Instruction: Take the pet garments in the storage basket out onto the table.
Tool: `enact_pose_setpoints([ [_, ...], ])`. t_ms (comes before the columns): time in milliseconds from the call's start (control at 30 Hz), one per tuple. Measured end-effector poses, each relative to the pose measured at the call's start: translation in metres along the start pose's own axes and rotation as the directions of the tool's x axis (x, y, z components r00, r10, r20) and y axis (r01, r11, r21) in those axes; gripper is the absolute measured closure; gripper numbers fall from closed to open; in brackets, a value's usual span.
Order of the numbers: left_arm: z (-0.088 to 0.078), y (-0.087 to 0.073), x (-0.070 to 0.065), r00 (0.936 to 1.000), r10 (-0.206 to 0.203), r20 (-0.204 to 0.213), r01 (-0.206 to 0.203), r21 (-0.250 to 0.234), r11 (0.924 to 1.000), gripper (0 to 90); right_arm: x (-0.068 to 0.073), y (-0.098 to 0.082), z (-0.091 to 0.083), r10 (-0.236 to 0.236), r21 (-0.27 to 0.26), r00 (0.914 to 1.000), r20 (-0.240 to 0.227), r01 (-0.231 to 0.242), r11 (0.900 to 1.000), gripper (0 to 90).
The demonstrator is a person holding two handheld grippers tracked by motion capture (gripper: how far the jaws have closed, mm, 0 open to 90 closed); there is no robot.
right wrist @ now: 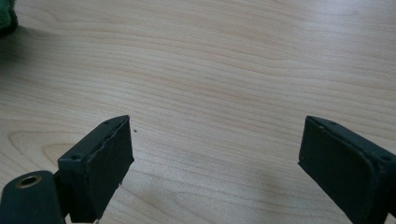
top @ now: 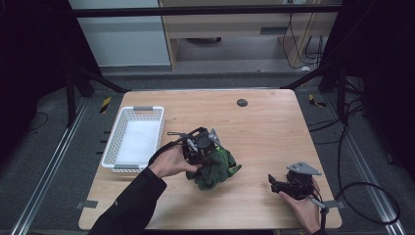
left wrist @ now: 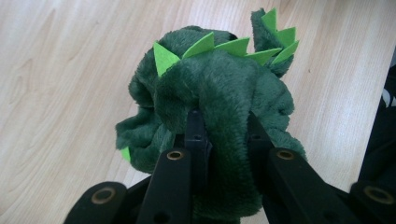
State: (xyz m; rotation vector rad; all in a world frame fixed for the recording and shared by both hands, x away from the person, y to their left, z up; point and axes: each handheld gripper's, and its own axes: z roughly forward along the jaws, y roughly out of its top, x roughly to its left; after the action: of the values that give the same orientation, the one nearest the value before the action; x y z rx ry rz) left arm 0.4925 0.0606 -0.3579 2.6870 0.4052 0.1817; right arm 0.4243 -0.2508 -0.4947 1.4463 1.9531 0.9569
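On the wooden worktop (top: 264, 122) a white slatted basket (top: 113, 147) sits toward nine o'clock, its long side running away from the person, a grey handle at its far end; nothing lies inside it but its pale floor. Just beside the basket, at its three o'clock and near the worktop's middle, rests a dark green plush toy (top: 218, 169) with a row of light green felt spikes along its back. The left tongs (top: 200, 147) come down on the toy from the basket side, held by the person's left hand (top: 171, 161) in a dark sleeve. In the left gripper view the two black jaws are pressed into the plush toy (left wrist: 219, 93), a fold of fur bulging up between them, so the left tongs (left wrist: 224, 135) are closed on its body. The right tongs (top: 274, 185) rest low toward five o'clock, well apart from the toy, in the person's right hand (top: 301, 208). In the right gripper view the right tongs (right wrist: 215, 149) stand wide apart over bare wood, gripping nothing. A small dark round disc (top: 242, 102) lies at twelve o'clock near the far edge.
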Motion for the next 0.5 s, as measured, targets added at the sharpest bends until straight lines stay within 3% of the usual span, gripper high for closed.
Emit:
enact_pose_setpoints([
  [500,0.032,0.000,-0.007,0.9990,0.010,0.044,-0.011,0.032,0.9994,75.8,0.000,0.000,-0.001,0.003,-0.016,0.9999,0.014,-0.003,1.000,9.1],
])
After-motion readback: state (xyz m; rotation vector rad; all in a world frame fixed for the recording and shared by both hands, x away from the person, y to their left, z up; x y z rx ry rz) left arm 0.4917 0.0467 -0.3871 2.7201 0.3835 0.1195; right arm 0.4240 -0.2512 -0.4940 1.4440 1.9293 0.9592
